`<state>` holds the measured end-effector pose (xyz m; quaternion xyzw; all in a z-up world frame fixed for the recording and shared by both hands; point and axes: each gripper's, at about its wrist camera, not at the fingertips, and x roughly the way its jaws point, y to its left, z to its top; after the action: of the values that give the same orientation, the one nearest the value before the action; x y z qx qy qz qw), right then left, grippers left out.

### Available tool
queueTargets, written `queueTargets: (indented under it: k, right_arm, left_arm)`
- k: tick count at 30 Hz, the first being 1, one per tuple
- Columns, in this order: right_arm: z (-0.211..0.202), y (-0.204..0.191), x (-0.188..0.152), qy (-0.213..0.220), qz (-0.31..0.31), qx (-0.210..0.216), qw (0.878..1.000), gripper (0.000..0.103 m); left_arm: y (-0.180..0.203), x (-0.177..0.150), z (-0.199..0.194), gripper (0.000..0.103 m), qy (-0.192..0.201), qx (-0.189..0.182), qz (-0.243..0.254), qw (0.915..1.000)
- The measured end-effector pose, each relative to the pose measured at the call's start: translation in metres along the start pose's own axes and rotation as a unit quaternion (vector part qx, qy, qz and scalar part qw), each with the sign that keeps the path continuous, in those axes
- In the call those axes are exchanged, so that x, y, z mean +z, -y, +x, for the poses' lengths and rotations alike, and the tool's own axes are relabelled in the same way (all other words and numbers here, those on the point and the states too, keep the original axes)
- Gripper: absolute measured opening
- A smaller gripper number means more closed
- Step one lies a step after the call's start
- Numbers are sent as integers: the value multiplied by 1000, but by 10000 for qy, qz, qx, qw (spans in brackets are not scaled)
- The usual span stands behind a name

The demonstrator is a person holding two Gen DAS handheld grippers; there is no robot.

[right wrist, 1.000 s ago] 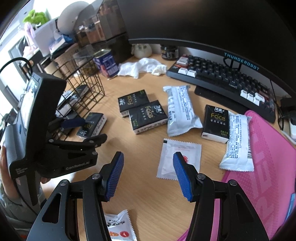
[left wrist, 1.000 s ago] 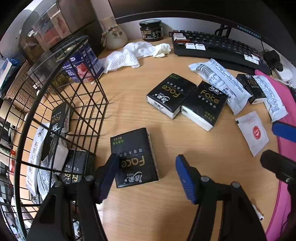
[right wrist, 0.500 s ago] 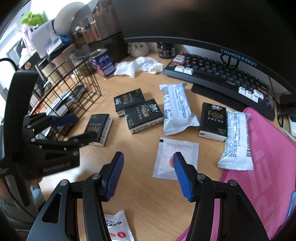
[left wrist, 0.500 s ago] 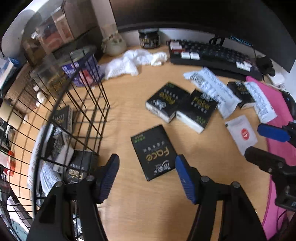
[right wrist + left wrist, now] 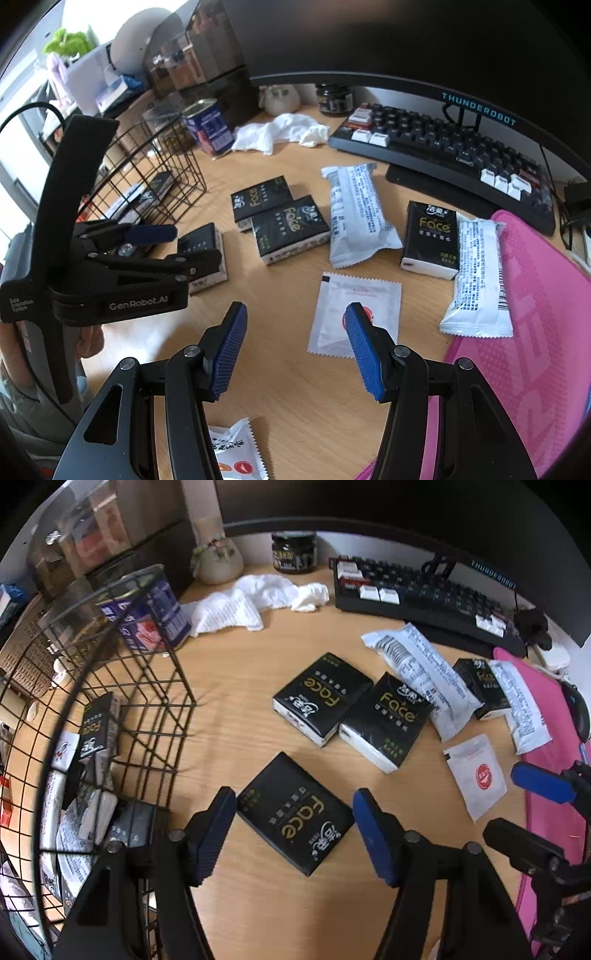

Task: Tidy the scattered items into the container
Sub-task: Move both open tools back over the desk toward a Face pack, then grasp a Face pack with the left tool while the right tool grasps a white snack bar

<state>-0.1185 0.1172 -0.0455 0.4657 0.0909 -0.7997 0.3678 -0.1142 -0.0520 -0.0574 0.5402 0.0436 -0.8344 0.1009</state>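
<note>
Left wrist view: the wire basket (image 5: pixel 110 709) stands at the left on the bench (image 5: pixel 236 686), already holding several packs. Just right of it, the left gripper (image 5: pixel 293 827) hovers over a black tissue pack (image 5: pixel 295 814) lying flat; its fingers are opening, with the pack between them but untouched. Farther right, the right gripper (image 5: pixel 293 350) hangs with fingers spread and empty above a white sachet (image 5: pixel 354 314).
</note>
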Motion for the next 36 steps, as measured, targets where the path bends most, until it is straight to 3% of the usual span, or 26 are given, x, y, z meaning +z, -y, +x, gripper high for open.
queueTargets:
  k: [2,6,17,21,30,32,36]
  right_arm:
    - [2,1,0,-22,2,-2,10000,55]
    - [4,3,-1,-65,33,6,10000,55]
    - [2,5,-2,-75,71,4,9999,55]
    - [-2,5,-4,-70,80,-28,9999,55]
    - [-3,17,-13,-141,212,-227,9994,55]
    - [-3,22,-13,-132,244,-321,9991,55]
    - [-9,40,-6,-12,372,-603,9975,55]
  left_arm:
    - [6,2,6,77,-33,109,169,9998]
    - [21,-4,10,77,3,541,618,9966]
    - [38,-26,-19,78,67,-245,961,9950]
    - [35,-22,-16,78,61,-83,1036,9946]
    - [38,-18,4,82,-86,-190,1169,9929]
    - [36,-18,3,74,-70,-264,1105,9935]
    - [36,-19,1,73,-59,-390,1146,9926]
